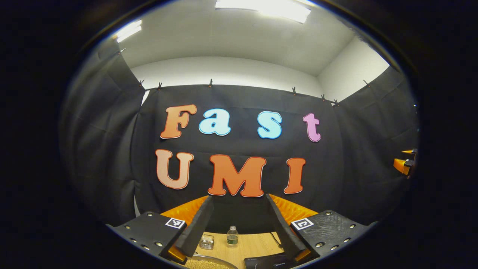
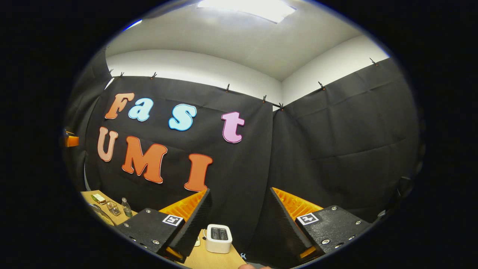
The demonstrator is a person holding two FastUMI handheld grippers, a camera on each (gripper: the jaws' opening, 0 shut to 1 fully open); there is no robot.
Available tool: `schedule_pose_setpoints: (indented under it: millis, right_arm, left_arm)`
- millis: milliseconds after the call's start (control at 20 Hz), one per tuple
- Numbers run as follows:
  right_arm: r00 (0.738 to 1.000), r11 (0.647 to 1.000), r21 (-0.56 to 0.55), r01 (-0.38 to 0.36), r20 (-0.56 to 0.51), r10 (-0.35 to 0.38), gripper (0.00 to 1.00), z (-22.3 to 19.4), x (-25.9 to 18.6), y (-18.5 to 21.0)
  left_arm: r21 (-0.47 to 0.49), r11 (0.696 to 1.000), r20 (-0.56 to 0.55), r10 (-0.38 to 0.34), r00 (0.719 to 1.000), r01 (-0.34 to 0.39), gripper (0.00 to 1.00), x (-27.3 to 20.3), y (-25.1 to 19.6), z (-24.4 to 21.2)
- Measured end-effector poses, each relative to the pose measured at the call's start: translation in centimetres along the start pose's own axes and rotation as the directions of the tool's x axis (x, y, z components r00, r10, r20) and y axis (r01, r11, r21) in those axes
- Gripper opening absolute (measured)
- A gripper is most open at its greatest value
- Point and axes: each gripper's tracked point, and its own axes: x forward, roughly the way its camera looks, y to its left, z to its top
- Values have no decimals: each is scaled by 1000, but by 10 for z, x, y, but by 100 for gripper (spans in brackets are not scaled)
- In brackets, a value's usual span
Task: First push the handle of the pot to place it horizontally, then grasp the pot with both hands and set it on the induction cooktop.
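Both grippers were held high and tipped upward, looking mostly at the black cloth wall and the white ceiling with its lamps. In the left gripper view, the left gripper point(image 1: 239, 220) had its two fingers spread wide, with nothing between them. Under it lay a wooden table point(image 1: 257, 243). At the bottom edge, near the left finger, a curved metal rim with small pale grains inside was visible; this seemed to be the pot point(image 1: 209, 263), but its handle could not be seen, so I cannot tell how the handle pointed. Just right of it, also at the bottom edge, was a dark flat corner of the induction cooktop point(image 1: 267, 261), apart from the pot. Farther back on the table stood a small clear bottle point(image 1: 232, 236) and, to its left, a small glass container point(image 1: 206, 241). At the far right edge, a piece of the other gripper showed.

In the right gripper view, the right gripper point(image 2: 239, 220) was also opened wide and held nothing. A white toaster point(image 2: 219, 238) stood on the table between its fingers, farther away. At the far left were the bottle point(image 2: 127, 208), the glass container point(image 2: 112, 207), a flat small packet point(image 2: 99, 198) and a curved metal edge, probably the pot's rim point(image 2: 99, 213).
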Motion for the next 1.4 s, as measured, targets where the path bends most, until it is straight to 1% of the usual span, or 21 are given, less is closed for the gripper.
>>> schedule_pose_setpoints:
  millis: [100, 200, 250, 300, 350, 400, 450, 500, 550, 600, 650, 700, 800, 850, 950, 1150, 1250, 1300, 1350, 1400]
  right_arm:
    - [1000, 1000, 4, -21, -4, 21, 95, -8, 6, -2]
    - [999, 999, 12, -45, -15, 45, 95, -17, 11, -3]
    - [998, 998, 18, -60, -22, 60, 95, -22, 13, -2]
    - [997, 997, 25, -73, -28, 74, 95, -27, 16, -2]
    - [996, 996, 31, -86, -32, 87, 95, -31, 18, -1]
    - [995, 995, 37, -96, -35, 98, 95, -36, 21, -2]
    - [994, 994, 43, -104, -39, 106, 95, -40, 22, -2]
    - [993, 992, 50, -112, -43, 114, 95, -45, 25, -1]
    - [991, 991, 59, -122, -48, 125, 95, -49, 27, 1]
    - [989, 988, 67, -136, -54, 140, 95, -53, 29, 3]
    - [986, 986, 71, -150, -59, 155, 97, -57, 31, 6]
    - [984, 984, 72, -162, -62, 167, 95, -59, 34, 8]
    - [981, 981, 71, -179, -63, 184, 95, -62, 38, 11]
    - [980, 980, 72, -184, -64, 189, 95, -63, 39, 14]
    - [979, 980, 73, -188, -67, 193, 95, -65, 42, 18]
    - [980, 981, 89, -170, -89, 178, 95, -72, 39, 24]
    - [984, 986, 85, -144, -91, 151, 95, -71, 39, 25]
    - [987, 989, 80, -126, -93, 133, 97, -70, 37, 25]
    - [988, 991, 76, -110, -97, 117, 95, -69, 36, 26]
    - [990, 993, 73, -95, -102, 102, 95, -69, 33, 29]
  left_arm:
    - [0, 1000, -43, 15, 999, -15, 87, -4, -4, -12]
    - [5, 1000, -100, 28, 995, -27, 90, -12, -7, -27]
    - [12, 999, -132, 41, 990, -40, 81, -16, -6, -36]
    - [15, 999, -169, 39, 985, -38, 66, -22, -9, -46]
    - [13, 999, -211, 34, 977, -32, 63, -26, -13, -58]
    - [7, 1000, -266, 22, 964, -21, 48, -31, -19, -72]
    - [7, 1000, -320, 22, 947, -21, 43, -37, -21, -87]
    - [20, 999, -378, 36, 925, -31, 27, -42, -18, -106]
    - [37, 998, -431, 58, 900, -47, 23, -50, -14, -124]
    - [53, 997, -480, 71, 874, -52, 13, -58, -12, -140]
    - [57, 997, -529, 73, 846, -51, 13, -67, -10, -156]
    - [57, 997, -575, 76, 814, -52, 10, -75, -9, -172]
    - [89, 994, -666, 104, 739, -60, 10, -99, -1, -204]
    - [125, 990, -701, 131, 701, -61, 10, -113, 6, -219]
    - [161, 986, -763, 145, 629, -32, 10, -132, 11, -246]
    - [160, 987, -864, 126, 488, 29, 11, -163, 22, -290]
    - [146, 987, -903, 105, 418, 67, 11, -180, 32, -308]
    - [135, 987, -920, 90, 381, 92, 11, -186, 37, -318]
    - [125, 985, -934, 76, 349, 122, 11, -192, 41, -323]
    - [115, 982, -947, 64, 314, 150, 11, -198, 45, -327]
